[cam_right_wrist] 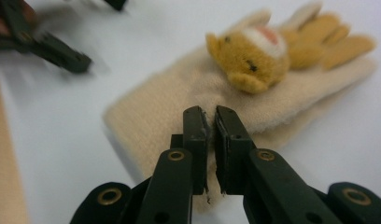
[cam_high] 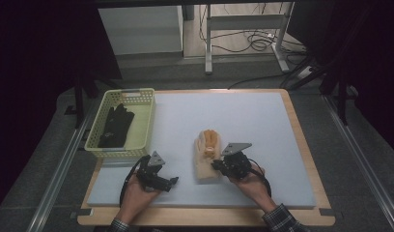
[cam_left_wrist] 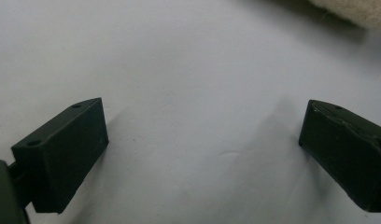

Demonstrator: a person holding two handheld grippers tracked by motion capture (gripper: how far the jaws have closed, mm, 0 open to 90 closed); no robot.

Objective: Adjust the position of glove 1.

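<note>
on the white mat (cam_high: 262, 145) of the high view, a cream glove (cam_high: 206, 162) with a plush bear on its back lies near the centre, cuff toward the person; the right gripper (cam_high: 218, 166) meets the glove's right edge near the cuff, while the left gripper (cam_high: 172, 181) rests on the mat to the left of the glove, apart from it; a yellow basket (cam_high: 146, 116) holding black gloves (cam_high: 116, 126) stands at the far left of the mat. from the left gripper view, the left gripper (cam_left_wrist: 202, 135) has its jaws spread wide over bare mat (cam_left_wrist: 179, 56), nothing between them, and a sliver of the cream glove (cam_left_wrist: 361, 11) shows at the far right corner. from the right gripper view, the right gripper (cam_right_wrist: 211, 119) has its jaws drawn narrow, pinching a fold of the cream glove (cam_right_wrist: 170, 102) near the cuff; the bear face (cam_right_wrist: 247, 53) lies just beyond the jaw tips, and the left gripper (cam_right_wrist: 62, 53) appears blurred at the far left.
</note>
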